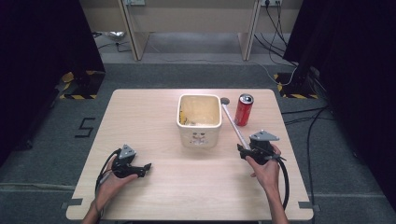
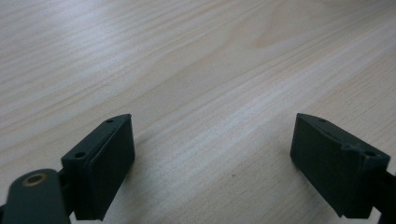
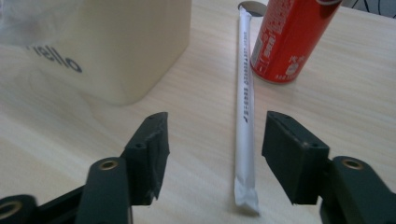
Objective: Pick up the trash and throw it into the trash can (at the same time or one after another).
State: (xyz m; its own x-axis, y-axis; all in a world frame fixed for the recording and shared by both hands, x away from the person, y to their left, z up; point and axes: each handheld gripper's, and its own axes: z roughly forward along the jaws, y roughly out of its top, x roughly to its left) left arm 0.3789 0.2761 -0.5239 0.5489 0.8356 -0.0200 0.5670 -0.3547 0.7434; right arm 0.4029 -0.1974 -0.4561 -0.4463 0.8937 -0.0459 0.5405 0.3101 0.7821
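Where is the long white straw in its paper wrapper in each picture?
High view: the long white paper-wrapped straw lies slantwise between the cream square bucket and the red drink can.
Left gripper view: bare wooden table; not in it.
Right gripper view: it runs up the middle, its near end between the open jaws.
Shared landmark: the red can.

I see a light wood table point(image 1: 154, 196) on grey carpet point(image 1: 42, 154). Black curtains point(image 1: 42, 42) hang at both sides. A pale desk point(image 1: 191, 18) stands against the far wall, cables point(image 1: 275, 28) trailing beneath it. Yellow-black hazard tape point(image 1: 77, 95) marks stand bases at both sides, and a black "5" point(image 1: 85, 127) is taped to the floor left of the table.
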